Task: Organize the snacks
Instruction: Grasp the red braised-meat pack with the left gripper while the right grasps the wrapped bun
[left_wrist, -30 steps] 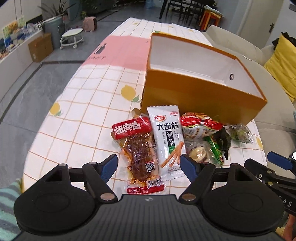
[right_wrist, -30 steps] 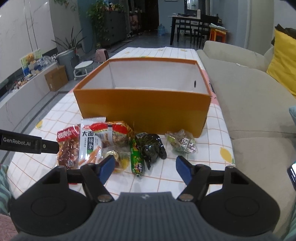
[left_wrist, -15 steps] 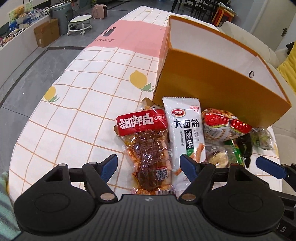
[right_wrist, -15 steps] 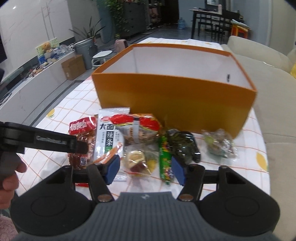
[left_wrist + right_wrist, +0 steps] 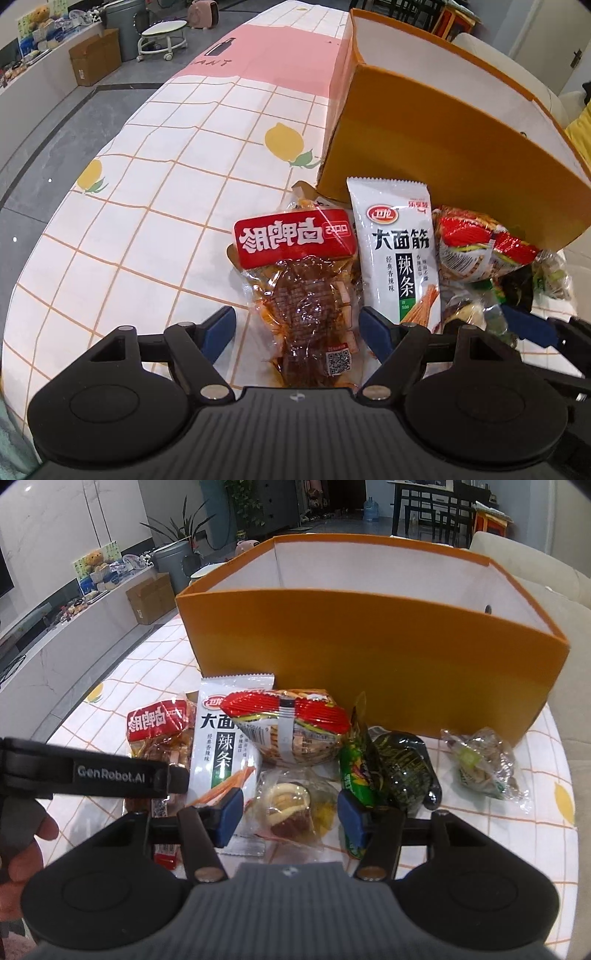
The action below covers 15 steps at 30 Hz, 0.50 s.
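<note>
Red-labelled meat pack [image 5: 303,295] lies between the left gripper [image 5: 295,328]'s wide-apart jaws, untouched; closing squarely across its middle would serve best. Rightward, the right gripper [image 5: 286,812], jaws just narrowed and half apart, straddles a clear-wrapped pastry [image 5: 288,808] without pressing. Behind stands the orange box [image 5: 369,642], empty; its near wall needs clearing

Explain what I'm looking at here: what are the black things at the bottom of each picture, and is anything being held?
No robot: a person holds a two-finger gripper in each hand, with a camera on each looking along its fingers. The left gripper stands open around a red-labelled meat pack. The right gripper, whose jaws have just been closing, straddles a clear-wrapped pastry without visibly pressing it. Neither holds anything yet. The snacks lie on a checked tablecloth before an orange box, including a white spicy-strip packet.
</note>
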Motion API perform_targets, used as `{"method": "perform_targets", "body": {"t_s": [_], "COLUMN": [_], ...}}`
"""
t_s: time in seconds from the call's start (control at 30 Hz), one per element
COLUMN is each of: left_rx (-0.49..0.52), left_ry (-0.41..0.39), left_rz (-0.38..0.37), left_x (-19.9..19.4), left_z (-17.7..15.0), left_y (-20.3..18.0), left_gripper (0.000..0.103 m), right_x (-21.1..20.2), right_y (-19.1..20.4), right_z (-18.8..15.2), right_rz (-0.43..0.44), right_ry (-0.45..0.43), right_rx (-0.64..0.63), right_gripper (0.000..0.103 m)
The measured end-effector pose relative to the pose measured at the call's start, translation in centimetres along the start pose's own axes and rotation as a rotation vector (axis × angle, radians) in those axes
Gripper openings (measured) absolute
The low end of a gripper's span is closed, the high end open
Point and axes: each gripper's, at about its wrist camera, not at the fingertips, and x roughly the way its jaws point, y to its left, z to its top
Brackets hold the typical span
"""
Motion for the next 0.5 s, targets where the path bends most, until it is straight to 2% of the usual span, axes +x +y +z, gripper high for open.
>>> {"method": "perform_targets", "body": {"t_s": [0.1, 0.17, 0.23, 0.3, 0.5], "left_rx": [0.014, 0.035, 0.056, 0.054, 0.052], "left_ry": [-0.003, -0.005, -0.009, -0.007, -0.029], "left_rz": [0.001, 0.003, 0.001, -0.001, -0.005], "left_x": [0.0, 0.1, -0.1, -0.1, -0.8], "left_z": [0.0, -0.1, -0.2, -0.2, -0.3], "left_y": [-0.2, -0.4, -0.7, -0.6, -0.1], "left_gripper": [0.087, 0.081, 0.069, 0.068, 0.063], "right_x": [0.4, 0.8, 1.3, 1.4, 1.4], "right_y": [-0.1, -0.2, -0.3, -0.3, -0.4], "right_z": [0.0, -0.1, -0.3, -0.4, -0.5], "right_rz": [0.004, 0.012, 0.014, 0.017, 0.022], "right_ry": [0.001, 0.019, 0.041, 0.047, 0.048], "right_rx": [0.005, 0.015, 0.021, 0.023, 0.034], "right_gripper": [0.056, 0.056, 0.054, 0.049, 0.046]}}
